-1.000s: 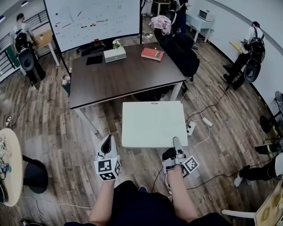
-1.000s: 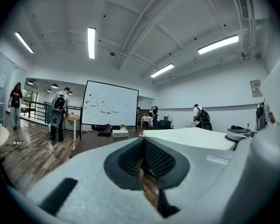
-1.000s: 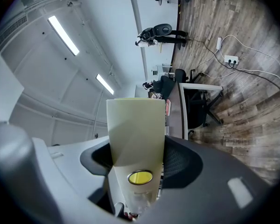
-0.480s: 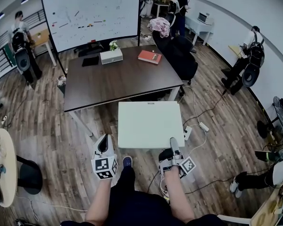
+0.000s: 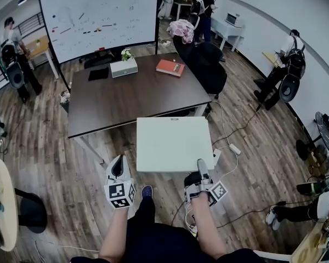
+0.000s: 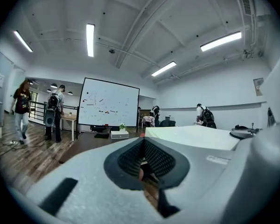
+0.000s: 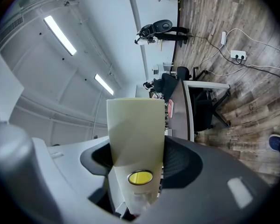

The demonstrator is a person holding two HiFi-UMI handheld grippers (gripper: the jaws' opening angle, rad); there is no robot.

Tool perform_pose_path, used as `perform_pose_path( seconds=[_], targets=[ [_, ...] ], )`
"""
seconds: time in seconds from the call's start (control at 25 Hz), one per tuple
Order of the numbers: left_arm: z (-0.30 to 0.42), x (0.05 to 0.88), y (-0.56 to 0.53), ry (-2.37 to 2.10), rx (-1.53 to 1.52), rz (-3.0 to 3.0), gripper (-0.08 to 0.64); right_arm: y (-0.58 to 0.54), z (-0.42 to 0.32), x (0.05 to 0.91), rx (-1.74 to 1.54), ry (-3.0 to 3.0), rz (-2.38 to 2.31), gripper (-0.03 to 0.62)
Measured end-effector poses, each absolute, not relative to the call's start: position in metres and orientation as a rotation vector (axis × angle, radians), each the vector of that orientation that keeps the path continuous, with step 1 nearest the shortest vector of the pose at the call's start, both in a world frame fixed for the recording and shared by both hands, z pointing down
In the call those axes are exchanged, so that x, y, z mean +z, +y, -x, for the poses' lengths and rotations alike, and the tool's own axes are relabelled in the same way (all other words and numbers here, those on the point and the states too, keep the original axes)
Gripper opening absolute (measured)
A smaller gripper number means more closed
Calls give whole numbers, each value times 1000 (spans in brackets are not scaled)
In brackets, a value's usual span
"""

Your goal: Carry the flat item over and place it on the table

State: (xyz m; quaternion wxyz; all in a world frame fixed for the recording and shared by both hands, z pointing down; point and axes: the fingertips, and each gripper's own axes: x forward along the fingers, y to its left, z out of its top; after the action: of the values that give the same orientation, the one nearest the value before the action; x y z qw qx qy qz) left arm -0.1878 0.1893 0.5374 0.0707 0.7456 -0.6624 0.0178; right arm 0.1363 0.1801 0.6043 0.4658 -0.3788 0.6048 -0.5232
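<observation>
**Right gripper (image 5: 202,167) held flat white panel (image 5: 174,144) just short of dark table (image 5: 137,95)**

Its jaws were clamped on the panel's near edge, keeping it roughly level above the wood floor (image 5: 60,147), likely so it could be set down flat. The left gripper (image 5: 117,167), jaws together on nothing, hung beside the panel's near corner without touching it. On the table, a closed white box (image 5: 123,67) showed no contents.

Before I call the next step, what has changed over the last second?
The white flat panel, clamped at its near edge by the right gripper, has been carried slightly closer to the dark table; its far edge now reaches the table's near edge in the head view. A shoe has come into view mid-step. Unchanged: the right gripper's hold, and the left gripper shut, empty and off the panel.
</observation>
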Motion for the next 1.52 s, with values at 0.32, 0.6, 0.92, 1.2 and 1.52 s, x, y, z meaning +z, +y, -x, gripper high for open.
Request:
perform_pose_path(
  seconds=[0.32,0.6,0.92,1.2,1.52],
  targets=[
    [206,553,135,-1995,69,-2203,-5,123,-124,609,-1307,1452,915,278],
    [222,540,54,-1958,60,-2220,-5,52,-107,600,-1307,1441,952,279],
    [243,522,-48,-1921,13,-2269,-5,-35,-86,584,-1277,1430,965,281],
    [257,535,-97,-1892,22,-2254,-5,-76,-77,594,-1281,1376,969,281],
    [257,543,-141,-1900,49,-2253,-5,-123,-82,611,-1296,1321,968,281]
  ],
)
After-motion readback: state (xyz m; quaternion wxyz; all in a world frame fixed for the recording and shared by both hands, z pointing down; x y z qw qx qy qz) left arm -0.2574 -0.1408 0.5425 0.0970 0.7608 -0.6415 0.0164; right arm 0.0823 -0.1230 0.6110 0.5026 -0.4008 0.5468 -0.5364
